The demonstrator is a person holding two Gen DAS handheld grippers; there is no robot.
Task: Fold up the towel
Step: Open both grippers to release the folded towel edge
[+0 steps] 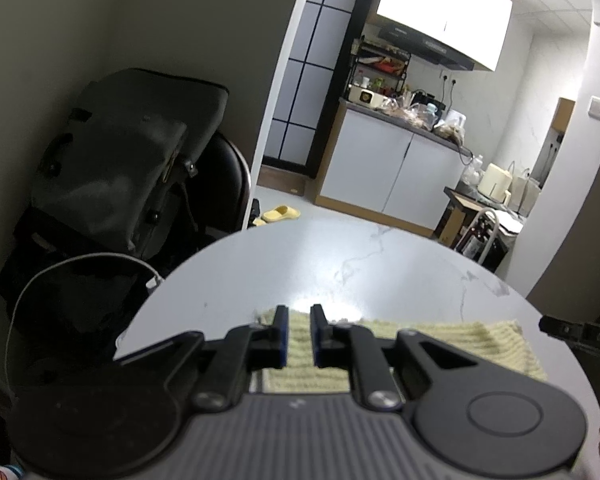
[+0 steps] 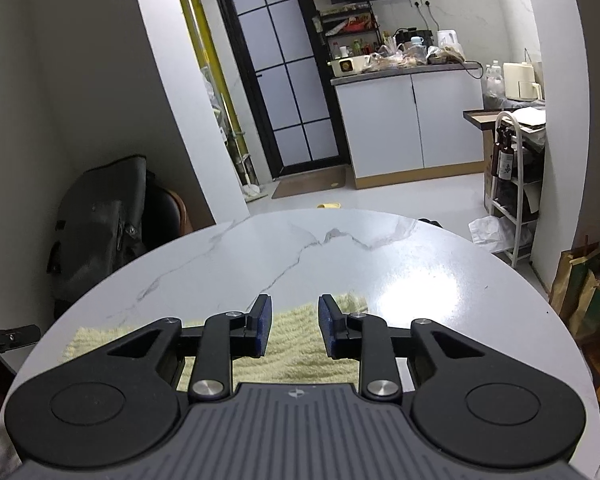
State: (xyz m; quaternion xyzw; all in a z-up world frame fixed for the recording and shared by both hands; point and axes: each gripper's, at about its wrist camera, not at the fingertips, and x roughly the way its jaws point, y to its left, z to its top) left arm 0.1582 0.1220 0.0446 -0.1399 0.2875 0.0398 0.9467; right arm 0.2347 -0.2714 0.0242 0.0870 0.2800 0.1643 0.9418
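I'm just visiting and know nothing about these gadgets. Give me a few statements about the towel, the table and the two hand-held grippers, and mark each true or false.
1. The towel is pale yellow and lies on a white marble-look table. True.
2. The right hand-held gripper is clamped shut on the towel. False: its jaws stand apart, with towel showing between them.
3. The left hand-held gripper has the narrower gap of the two. True.
4. A red mug stands on the table. False: only the towel shows there.
5. A dark bag sits beyond the table. True.
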